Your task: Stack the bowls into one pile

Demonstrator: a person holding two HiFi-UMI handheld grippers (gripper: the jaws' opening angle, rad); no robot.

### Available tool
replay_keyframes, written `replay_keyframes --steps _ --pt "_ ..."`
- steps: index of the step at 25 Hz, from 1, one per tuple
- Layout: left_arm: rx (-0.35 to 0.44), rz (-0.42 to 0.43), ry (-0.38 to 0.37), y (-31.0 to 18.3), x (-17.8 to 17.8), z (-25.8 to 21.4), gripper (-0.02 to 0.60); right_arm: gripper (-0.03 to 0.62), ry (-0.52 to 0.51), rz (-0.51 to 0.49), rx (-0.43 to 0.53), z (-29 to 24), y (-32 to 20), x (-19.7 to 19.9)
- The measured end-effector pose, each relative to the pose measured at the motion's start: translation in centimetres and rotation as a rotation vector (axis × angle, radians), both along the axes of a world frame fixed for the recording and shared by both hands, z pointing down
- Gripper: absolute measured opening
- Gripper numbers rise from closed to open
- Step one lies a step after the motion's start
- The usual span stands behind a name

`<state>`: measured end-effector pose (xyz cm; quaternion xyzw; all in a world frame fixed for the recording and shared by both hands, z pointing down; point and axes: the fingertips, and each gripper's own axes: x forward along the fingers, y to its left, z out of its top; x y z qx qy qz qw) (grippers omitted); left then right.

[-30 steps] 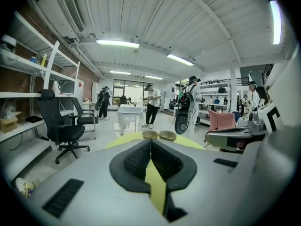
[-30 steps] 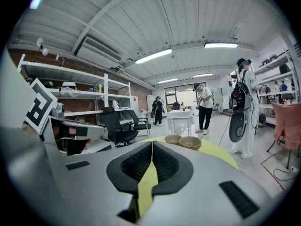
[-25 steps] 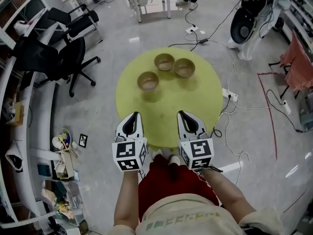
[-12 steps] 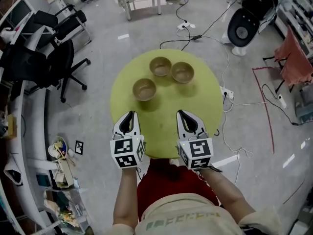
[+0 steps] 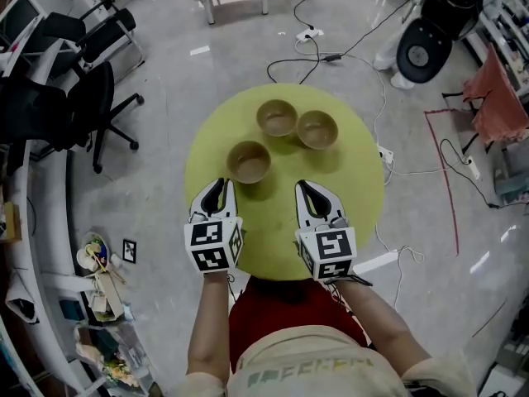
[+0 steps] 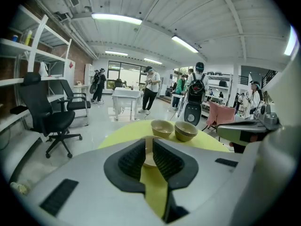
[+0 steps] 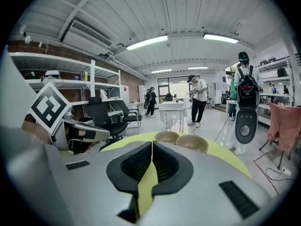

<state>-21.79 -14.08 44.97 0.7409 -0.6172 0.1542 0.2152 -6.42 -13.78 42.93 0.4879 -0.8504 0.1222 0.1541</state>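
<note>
Low in the centre of the head view, side by side over the near rim of the round yellow-green table (image 5: 273, 222): left gripper (image 5: 216, 193) and right gripper (image 5: 307, 190), both pointing up-frame toward tan bowls. Nearest, just above the left gripper's tip, the near bowl (image 5: 249, 161); further up, the far bowl (image 5: 277, 117); just beside that on the right, the right-hand bowl (image 5: 317, 129). From above, reads as three separate single bowls. Not so in the left gripper view: several nested rims on the right-hand bowl, so a small pile already, the far bowl single beside it, and the near bowl peeking through the slit between the jaws, beyond the pads and untouched. Left jaws parted by a narrow gap only, having just been opening, nothing gripped. In the right gripper view, jaws closed pad to pad along a hairline seam, holding nothing; past them only two bowls at frame centre, the near bowl out of sight there. At that view's left edge, the left gripper's marker cube (image 7: 47, 108). Behind the table in both gripper views, standing people (image 6: 150, 86) at full height, mere feet at the head view's top edge.
</note>
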Motion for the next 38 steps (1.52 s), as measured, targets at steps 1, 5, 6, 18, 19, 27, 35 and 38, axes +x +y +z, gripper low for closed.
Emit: replay_keyframes --steps 1,5,6,18,19,27,35,38 --pt "-0.009 0.004 0.008 -0.6 -0.1 0.4 0.044 0.037 0.003 0.003 -0.006 0.3 -0.4 -0.2" --pt "-0.044 0.012 0.036 -2.5 -0.5 2.0 0.061 0.037 0.017 0.017 -0.03 1.4 -2.0 -0.7" --pt "-0.054 0.014 0.041 -2.9 -0.6 2.4 0.066 0.037 0.02 0.02 -0.033 1.7 -2.3 -0.8" --pt "-0.155 0.019 0.099 -6.1 -2.0 6.7 0.1 0.037 0.035 0.051 -0.095 4.4 -4.4 -1.9" --pt "-0.163 0.018 0.103 -6.4 -2.1 7.0 0.101 0.037 0.035 0.051 -0.1 4.7 -4.5 -2.0" --pt "-0.215 0.032 0.134 -7.4 -2.0 9.1 0.107 0.037 0.038 0.059 -0.133 6.1 -5.7 -2.4" --pt "-0.285 0.042 0.157 -8.1 -1.6 11.1 0.107 0.037 0.043 0.066 -0.16 7.3 -6.8 -2.6" --pt "-0.296 0.046 0.169 -8.2 -1.2 11.5 0.107 0.037 0.049 0.069 -0.168 7.8 -6.9 -2.5"
